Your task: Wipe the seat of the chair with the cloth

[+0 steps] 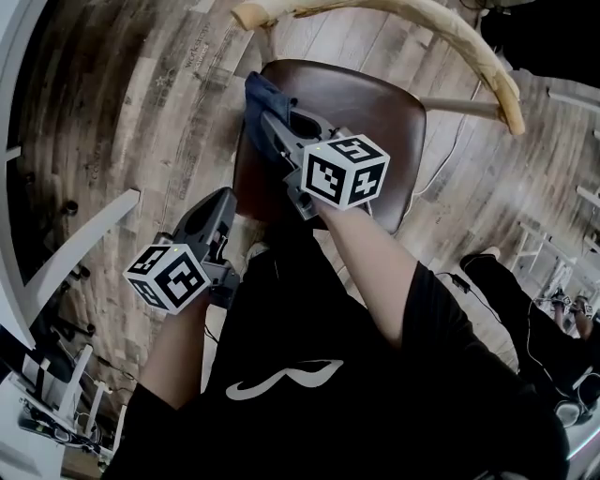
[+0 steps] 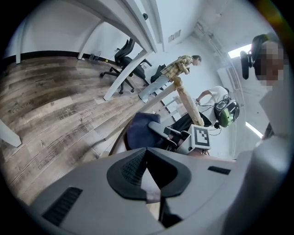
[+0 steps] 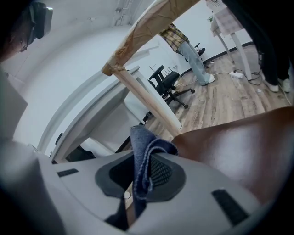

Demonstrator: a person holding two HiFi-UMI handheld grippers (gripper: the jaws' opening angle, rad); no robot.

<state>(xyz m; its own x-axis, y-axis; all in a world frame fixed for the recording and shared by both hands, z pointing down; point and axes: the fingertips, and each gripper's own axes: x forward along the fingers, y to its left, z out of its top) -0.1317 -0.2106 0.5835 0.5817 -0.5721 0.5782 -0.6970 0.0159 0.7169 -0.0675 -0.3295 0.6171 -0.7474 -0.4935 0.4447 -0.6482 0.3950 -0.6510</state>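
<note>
The chair has a dark brown seat (image 1: pixel 370 103) and a curved pale wooden backrest (image 1: pixel 431 28). A blue cloth (image 1: pixel 260 94) lies bunched at the seat's far left edge, with my right gripper (image 1: pixel 272 127) shut on it. In the right gripper view the cloth (image 3: pixel 141 153) hangs folded between the jaws, just off the seat (image 3: pixel 243 142) and below the backrest (image 3: pixel 147 27). My left gripper (image 1: pixel 223 202) hovers shut and holding nothing beside the seat's near left edge. The left gripper view looks past my left gripper (image 2: pixel 147 153) to the cloth (image 2: pixel 139 133) and the right gripper (image 2: pixel 156 129).
Grey wood plank floor (image 1: pixel 141 103) surrounds the chair. White desk legs (image 1: pixel 89 234) stand at the left. A cable (image 1: pixel 448 155) runs over the floor at the right. Black office chairs (image 2: pixel 128 57) and people (image 2: pixel 177 69) are farther off.
</note>
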